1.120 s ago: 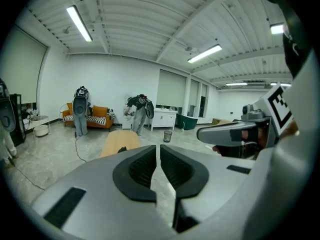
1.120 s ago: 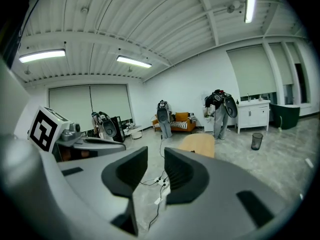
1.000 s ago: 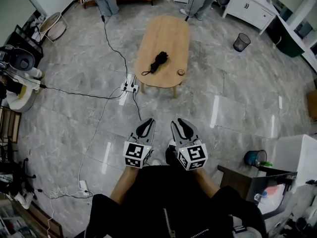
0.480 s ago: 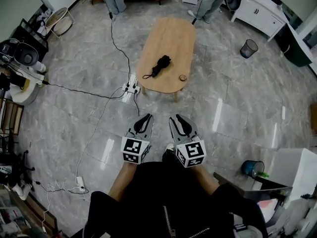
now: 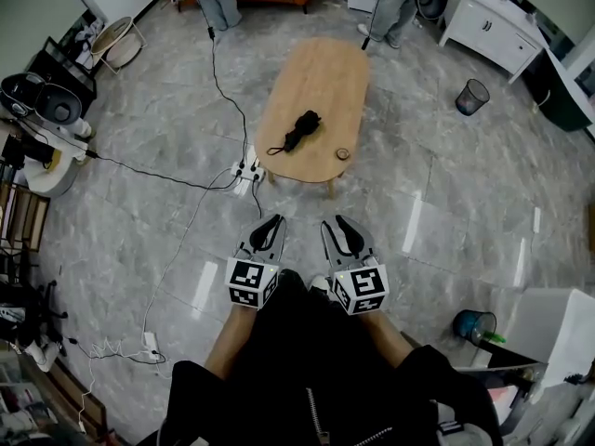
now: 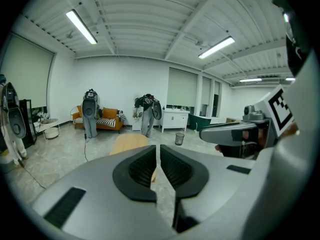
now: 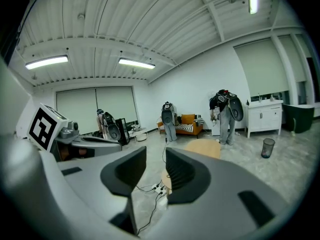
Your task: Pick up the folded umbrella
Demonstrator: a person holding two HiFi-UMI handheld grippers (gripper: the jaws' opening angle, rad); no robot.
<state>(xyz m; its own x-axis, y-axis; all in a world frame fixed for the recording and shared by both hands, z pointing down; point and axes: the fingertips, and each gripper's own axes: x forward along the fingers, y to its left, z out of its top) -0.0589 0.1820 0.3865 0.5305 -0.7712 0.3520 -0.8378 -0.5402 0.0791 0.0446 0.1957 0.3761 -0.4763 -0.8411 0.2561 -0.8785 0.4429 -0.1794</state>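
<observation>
Looking down in the head view, we hold the left gripper (image 5: 271,223) and the right gripper (image 5: 338,225) side by side over the floor (image 5: 446,193). Both point toward the counter (image 5: 325,68) and are well short of its near end. The umbrella (image 5: 303,129), black and folded, lies on the counter toward the near left edge, its strap reaching out to that edge. A small round thing (image 5: 343,154) sits by the near right edge, apart from the umbrella. A power strip (image 5: 245,168) lies on the floor just beside the counter's near left corner.

In the left gripper view, the fingers (image 6: 141,166) are closed together with only a thin slit between them and nothing in it. The counter shows beyond their tips.

In the right gripper view, the fingers (image 7: 183,173) stand apart and have just been opening. We hold nothing there: only floor and a cable (image 7: 150,209) show through the gap, and the counter lies ahead.
</observation>
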